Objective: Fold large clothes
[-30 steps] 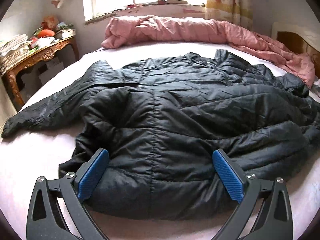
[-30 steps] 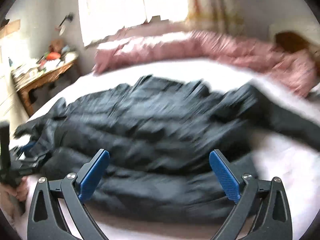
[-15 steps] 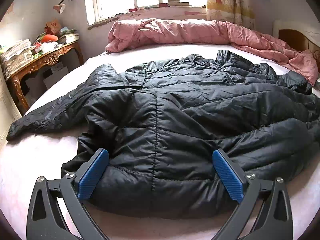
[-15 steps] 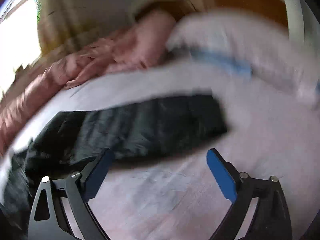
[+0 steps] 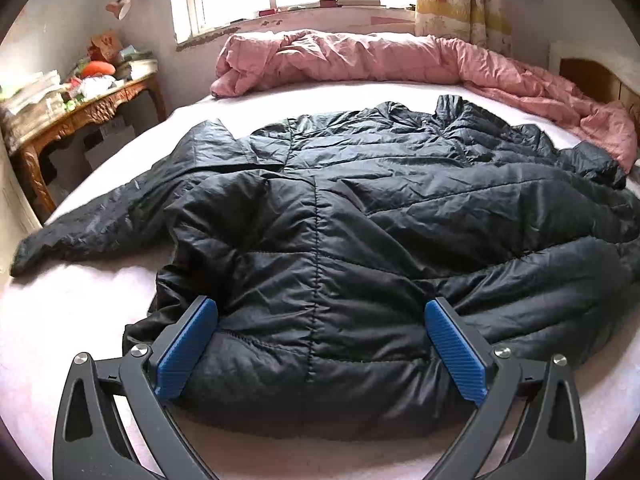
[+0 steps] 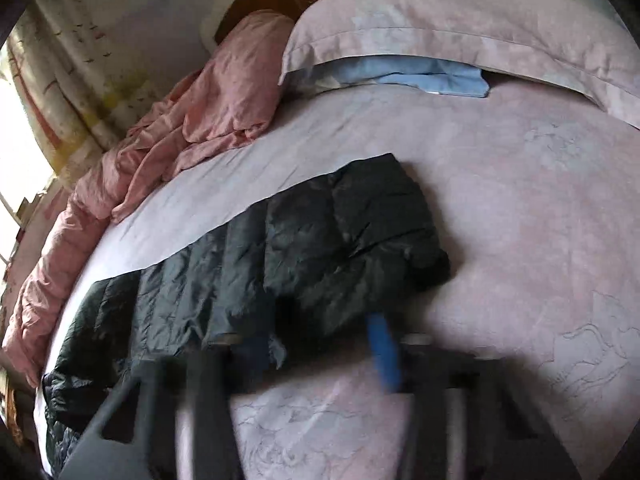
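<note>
A: Left wrist view: the black quilted puffer jacket (image 5: 340, 248) is seen spread across the pink-sheeted bed (image 5: 60, 312), filling mid-frame, while the left claw (image 5: 320, 344) is held wide at bottom centre, gripping nothing.

B: And the right claw (image 6: 320, 356)?

A: It is blurred at lower centre over the jacket's sleeve (image 6: 280, 248); its state cannot be told. Slippery fabric could be pinched thinly and lost, or the spread disturbed.

B: Containers?

A: None are seen.

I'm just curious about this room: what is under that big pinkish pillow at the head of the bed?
A folded blue cloth pokes out from under the pillow, lying on the bed sheet. How far it runs beneath is hidden.
</note>
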The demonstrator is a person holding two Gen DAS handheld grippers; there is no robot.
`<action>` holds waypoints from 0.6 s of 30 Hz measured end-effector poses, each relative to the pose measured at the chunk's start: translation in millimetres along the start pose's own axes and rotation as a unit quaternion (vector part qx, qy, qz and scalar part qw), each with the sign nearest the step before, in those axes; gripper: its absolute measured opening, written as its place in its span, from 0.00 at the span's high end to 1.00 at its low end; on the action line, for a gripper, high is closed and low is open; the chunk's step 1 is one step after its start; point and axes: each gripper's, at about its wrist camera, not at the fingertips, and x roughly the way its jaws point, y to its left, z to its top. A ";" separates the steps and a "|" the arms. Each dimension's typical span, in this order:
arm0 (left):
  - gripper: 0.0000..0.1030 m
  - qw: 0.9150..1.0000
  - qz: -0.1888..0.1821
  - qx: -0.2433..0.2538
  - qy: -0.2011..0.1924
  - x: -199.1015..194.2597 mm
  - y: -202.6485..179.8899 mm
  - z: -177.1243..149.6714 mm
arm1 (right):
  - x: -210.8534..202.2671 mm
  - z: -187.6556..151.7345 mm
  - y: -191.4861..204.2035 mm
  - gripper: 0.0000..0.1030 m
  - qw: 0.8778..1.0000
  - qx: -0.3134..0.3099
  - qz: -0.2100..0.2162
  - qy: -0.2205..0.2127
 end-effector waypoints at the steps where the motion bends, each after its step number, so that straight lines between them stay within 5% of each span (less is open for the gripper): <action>1: 0.00 1.000 0.005 0.006 -0.002 -0.4 -2.2 -0.1 | -2.7 -0.2 -0.8 0.96 1.000 -0.001 0.006 -0.003; 7: 0.00 1.000 0.005 0.005 -0.002 -0.1 -3.1 0.0 | -60.0 -4.7 49.9 0.97 0.988 -0.107 0.007 -0.108; 10: 0.00 1.000 0.011 0.008 -0.004 -0.6 -5.2 0.5 | -95.5 -10.9 81.1 0.97 0.982 -0.120 0.093 -0.114; 12: 0.00 1.000 0.015 0.011 -0.006 -1.4 -6.4 0.7 | -115.1 -19.3 104.0 0.97 0.970 -0.125 0.187 -0.096; 18: 0.00 1.000 0.016 0.011 -0.012 -3.3 -5.5 0.4 | -158.5 -70.6 184.5 0.97 0.939 -0.232 0.233 -0.097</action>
